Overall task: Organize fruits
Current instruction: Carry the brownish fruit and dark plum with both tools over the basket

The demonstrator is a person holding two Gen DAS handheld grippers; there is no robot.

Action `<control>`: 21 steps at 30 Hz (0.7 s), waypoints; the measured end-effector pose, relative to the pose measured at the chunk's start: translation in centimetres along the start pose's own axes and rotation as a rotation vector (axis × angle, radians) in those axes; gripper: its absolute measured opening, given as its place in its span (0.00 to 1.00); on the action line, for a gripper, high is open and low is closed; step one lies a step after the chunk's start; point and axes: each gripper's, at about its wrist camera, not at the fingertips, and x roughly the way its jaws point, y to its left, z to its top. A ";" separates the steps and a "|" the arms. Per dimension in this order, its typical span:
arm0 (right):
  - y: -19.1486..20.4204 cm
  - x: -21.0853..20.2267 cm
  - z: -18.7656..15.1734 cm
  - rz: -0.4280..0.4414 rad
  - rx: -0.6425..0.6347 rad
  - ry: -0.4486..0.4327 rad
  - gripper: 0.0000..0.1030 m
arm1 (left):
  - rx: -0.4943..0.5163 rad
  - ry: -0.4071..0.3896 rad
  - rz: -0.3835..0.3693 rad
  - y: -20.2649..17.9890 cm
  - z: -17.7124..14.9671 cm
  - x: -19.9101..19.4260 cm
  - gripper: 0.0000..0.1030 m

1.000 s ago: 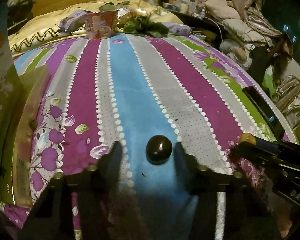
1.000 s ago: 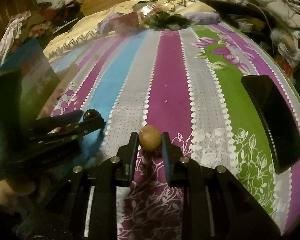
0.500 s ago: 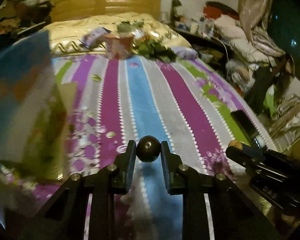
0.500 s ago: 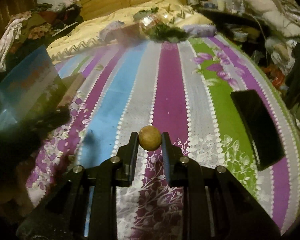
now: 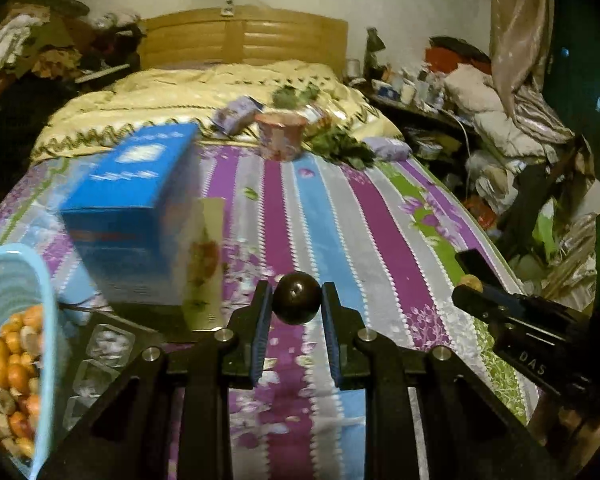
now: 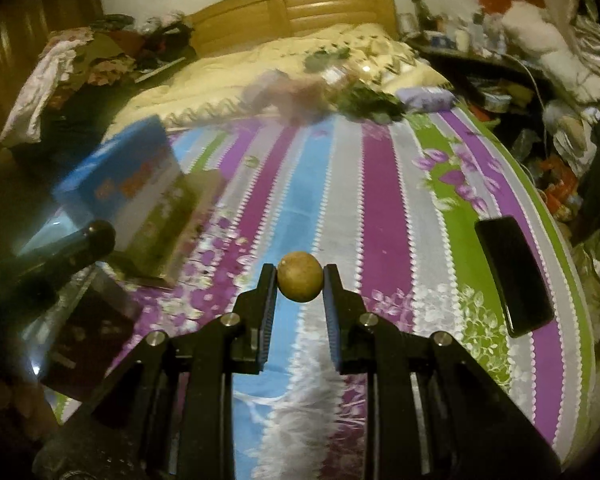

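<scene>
My left gripper (image 5: 296, 300) is shut on a dark round fruit (image 5: 297, 298) and holds it above the striped bedspread (image 5: 340, 220). My right gripper (image 6: 300, 282) is shut on a tan round fruit (image 6: 300, 282), also lifted above the bed. The right gripper with its tan fruit (image 5: 470, 281) shows at the right of the left wrist view. The left gripper shows as a dark blurred shape (image 6: 48, 256) at the left of the right wrist view. A light blue basket (image 5: 32, 280) holding several orange and pale fruits (image 5: 8, 364) sits at the lower left.
A blue box (image 5: 136, 208) stands on the bed's left side, with a clear compartment tray (image 5: 104, 356) in front of it. A black phone (image 6: 512, 276) lies near the bed's right edge. A cup (image 5: 280, 136), packets and leafy greens (image 5: 340, 144) lie further up the bed.
My left gripper closed on the dark fruit and lifted it off the bedspread. Both grippers rose and pulled back, bringing the blue box and the basket into view.
</scene>
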 end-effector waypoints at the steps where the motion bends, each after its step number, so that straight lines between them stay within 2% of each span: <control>1: 0.5 -0.2 0.2 0.004 -0.006 -0.004 0.23 | -0.008 -0.010 0.017 0.8 0.1 -0.9 0.24; 9: 6.5 -1.4 2.3 0.103 -0.077 -0.026 0.23 | -0.086 -0.061 0.125 6.5 0.5 -6.1 0.24; 21: 18.4 -1.5 4.3 0.290 -0.230 -0.005 0.23 | -0.254 -0.129 0.314 18.1 -0.7 -13.8 0.24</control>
